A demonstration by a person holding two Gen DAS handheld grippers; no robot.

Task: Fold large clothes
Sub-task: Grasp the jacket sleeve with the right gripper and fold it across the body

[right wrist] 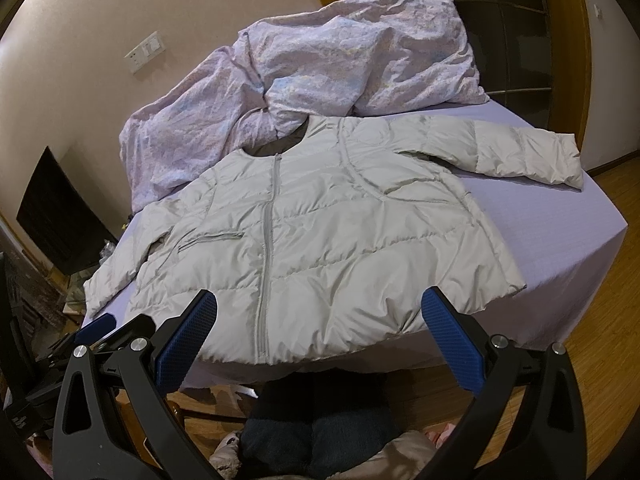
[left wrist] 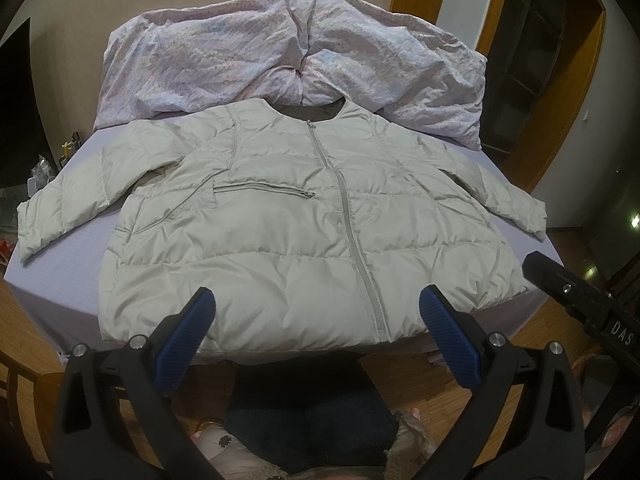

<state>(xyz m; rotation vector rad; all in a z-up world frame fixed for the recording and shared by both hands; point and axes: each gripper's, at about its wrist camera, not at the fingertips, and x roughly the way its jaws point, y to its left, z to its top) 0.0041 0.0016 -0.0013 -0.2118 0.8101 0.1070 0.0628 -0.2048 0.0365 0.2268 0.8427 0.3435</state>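
Lavender bed [left wrist: 60, 280] under flat quilted puffer jacket [left wrist: 280, 232]; both grippers' ribbed fingers [left wrist: 188, 332] wide, empty.

Home bedroom. Bed [left wrist: 48, 292] with lilac fitted sheet; crumpled floral duvet [left wrist: 288, 60] at head; wood plank floor [right wrist: 600, 320]; wooden door frame [left wrist: 560, 92]; wall switch plate [right wrist: 145, 51]; dark screen [right wrist: 60, 216] beside bed.

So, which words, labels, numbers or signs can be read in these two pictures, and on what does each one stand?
"DAS": white letters on the black body of the right hand-held gripper, seen in the left wrist view; the word may go on past the frame edge.
Small white marks on black hardware at the lower left of the right wrist view: too blurred to read.
The padded jacket and the quilt show no text.
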